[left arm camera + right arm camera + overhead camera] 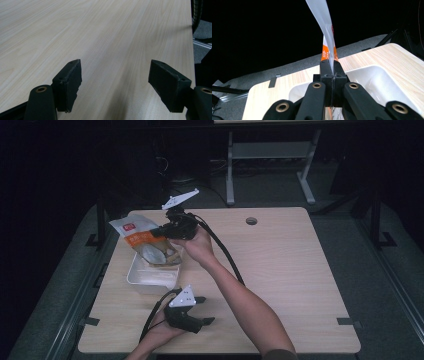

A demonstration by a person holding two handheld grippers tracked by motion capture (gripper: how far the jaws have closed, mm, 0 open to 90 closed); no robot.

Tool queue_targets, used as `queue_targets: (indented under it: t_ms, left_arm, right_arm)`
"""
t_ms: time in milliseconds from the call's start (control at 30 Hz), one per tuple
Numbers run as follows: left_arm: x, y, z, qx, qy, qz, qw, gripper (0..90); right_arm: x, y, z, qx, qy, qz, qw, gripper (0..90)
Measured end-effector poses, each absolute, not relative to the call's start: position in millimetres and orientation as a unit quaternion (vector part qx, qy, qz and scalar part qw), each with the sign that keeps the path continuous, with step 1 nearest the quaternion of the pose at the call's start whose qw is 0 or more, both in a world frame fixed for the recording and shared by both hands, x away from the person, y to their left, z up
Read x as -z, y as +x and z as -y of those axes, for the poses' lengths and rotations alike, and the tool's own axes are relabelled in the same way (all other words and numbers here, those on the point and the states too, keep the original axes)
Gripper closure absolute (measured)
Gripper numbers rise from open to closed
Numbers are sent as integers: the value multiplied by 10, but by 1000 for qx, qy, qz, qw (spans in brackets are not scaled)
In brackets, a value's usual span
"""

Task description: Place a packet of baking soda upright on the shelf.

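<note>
High view shows the right gripper (159,231) holding a snack bag (145,242) over the white tray (140,277) at the left side of the tabletop (280,270). The bag's lower end hangs just inside the tray and its upper end is tilted toward the far left corner. In the right gripper view the fingers (325,73) are pressed together on a thin edge of the bag (328,42) — only film sits between the pads, not the bag's body.

That narrow pinch is the main risk. Smooth film could slip out under the weight of the contents, and the bag would then drop, perhaps onto the tray's rim rather than inside. Since the bag hangs at an angle, a quick swing could also knock the light tray along the tabletop. Whether the bag is open I cannot tell — if it is, tipping it further would spill what is in it.

The left gripper (200,312) rests near the front edge, well apart from the tray, its fingers (68,85) spread over bare wood.

The room around is dark. The print on the bag is too small to read, and the tray's inside is partly covered by the bag.
</note>
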State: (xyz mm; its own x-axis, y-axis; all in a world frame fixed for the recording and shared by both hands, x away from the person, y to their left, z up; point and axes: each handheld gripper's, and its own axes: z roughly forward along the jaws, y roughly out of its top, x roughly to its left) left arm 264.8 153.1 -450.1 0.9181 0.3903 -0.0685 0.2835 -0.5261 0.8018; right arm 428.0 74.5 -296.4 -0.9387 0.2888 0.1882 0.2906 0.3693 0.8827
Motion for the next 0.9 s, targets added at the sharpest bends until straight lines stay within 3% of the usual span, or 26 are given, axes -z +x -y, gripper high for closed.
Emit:
queue_targets:
  t_ms: [900]
  left_arm:
    - [4497, 2650, -1534, -57, 873, -190, 445, 263]
  right_arm:
    - [3547, 4431, -886, 541, -205, 815, 26, 900]
